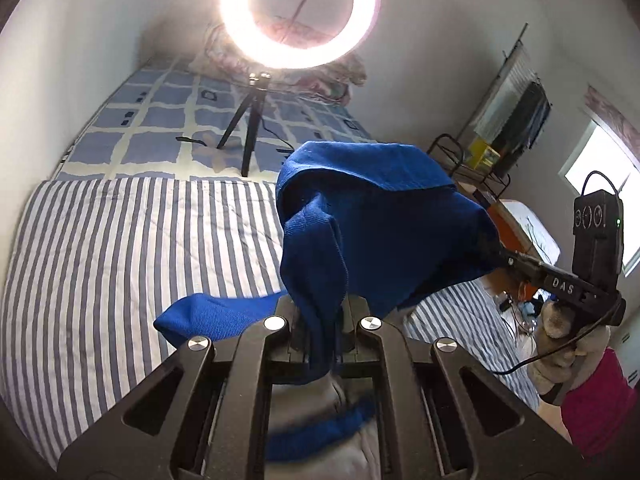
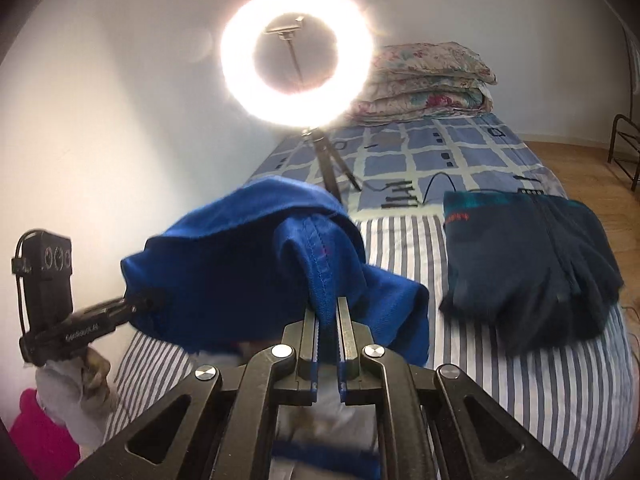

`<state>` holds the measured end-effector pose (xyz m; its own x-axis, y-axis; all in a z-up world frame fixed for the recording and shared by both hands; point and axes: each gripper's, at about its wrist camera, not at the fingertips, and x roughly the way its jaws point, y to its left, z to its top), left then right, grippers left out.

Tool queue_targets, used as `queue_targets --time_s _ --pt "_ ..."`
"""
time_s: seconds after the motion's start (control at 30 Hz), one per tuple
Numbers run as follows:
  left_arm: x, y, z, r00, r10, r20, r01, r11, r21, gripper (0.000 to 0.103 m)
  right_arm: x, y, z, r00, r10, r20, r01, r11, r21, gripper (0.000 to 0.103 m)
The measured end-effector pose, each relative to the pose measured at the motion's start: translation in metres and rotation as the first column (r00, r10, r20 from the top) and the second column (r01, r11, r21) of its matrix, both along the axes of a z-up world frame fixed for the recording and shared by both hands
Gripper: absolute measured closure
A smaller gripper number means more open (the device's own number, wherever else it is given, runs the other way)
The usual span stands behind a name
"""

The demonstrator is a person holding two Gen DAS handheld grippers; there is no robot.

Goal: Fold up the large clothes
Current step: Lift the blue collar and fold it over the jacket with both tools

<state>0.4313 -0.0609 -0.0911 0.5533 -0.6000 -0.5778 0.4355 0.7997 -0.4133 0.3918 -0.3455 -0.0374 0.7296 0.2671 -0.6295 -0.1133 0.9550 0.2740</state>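
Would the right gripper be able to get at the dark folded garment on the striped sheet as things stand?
Probably not yet. The right gripper is shut on the blue garment, which the left gripper also holds. The dark folded garment lies uncovered to its right, so the path looks free once the blue one is released.

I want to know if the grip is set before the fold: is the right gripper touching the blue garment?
Touching. The right wrist view shows the right gripper with its jaws closed on a bunched fold of the blue garment, cloth pinched between the fingers.
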Motion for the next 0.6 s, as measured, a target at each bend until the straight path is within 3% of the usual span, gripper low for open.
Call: queue_targets --time_s 0.23,0.43,0.6 --pt "-0.078 0.001 -0.002 0.999 -0.034 0.039 0.032 0.999 0.038 0.098 -0.098 0.003 -0.014 1.0 0.008 -0.021 -0.008 0.999 0.041 0.099" --pt "-0.144 0.004 -0.033 0.998 -0.05 0.038 0.047 0.996 0.082 0.098 -0.175 0.007 -0.05 0.999 -0.003 -0.055 0.004 1.0 0.03 0.099" --pt "-0.191 0.006 -0.068 0.998 -0.058 0.021 0.055 0.989 0.138 0.097 -0.209 0.016 -0.084 0.995 0.005 -0.096 -0.006 1.0 -0.011 0.099"
